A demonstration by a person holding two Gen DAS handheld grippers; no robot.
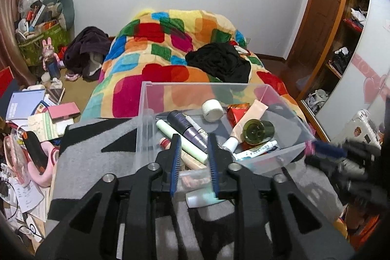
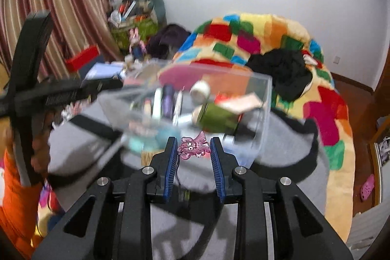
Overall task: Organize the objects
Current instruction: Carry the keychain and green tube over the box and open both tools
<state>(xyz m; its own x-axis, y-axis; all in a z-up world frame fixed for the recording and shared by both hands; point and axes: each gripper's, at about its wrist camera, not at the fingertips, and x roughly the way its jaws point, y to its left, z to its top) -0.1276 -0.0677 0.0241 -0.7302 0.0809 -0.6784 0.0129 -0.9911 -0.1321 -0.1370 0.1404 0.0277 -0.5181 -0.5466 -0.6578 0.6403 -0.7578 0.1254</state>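
Observation:
A clear plastic box (image 1: 195,85) stands on a grey and black cloth (image 1: 97,157) at the foot of the bed. It holds several cosmetics: a green bottle (image 1: 258,130), a white round jar (image 1: 212,110), a purple tube (image 1: 186,128) and pale tubes. My left gripper (image 1: 194,150) hangs over the box's near wall, its pads apart and touching nothing. My right gripper (image 2: 193,150) is shut on a small pink see-through charm (image 2: 193,147) with eyes, whose dark cord hangs down. It sits just short of the box (image 2: 267,99), by the near right corner (image 1: 309,147).
A bed with a patchwork blanket (image 1: 158,57) and black clothes (image 1: 219,60) lies behind the box. Books, papers and bags litter the floor at the left (image 1: 31,113). A wooden shelf unit (image 1: 341,40) is on the right. An orange sleeve (image 2: 17,199) shows at the left edge.

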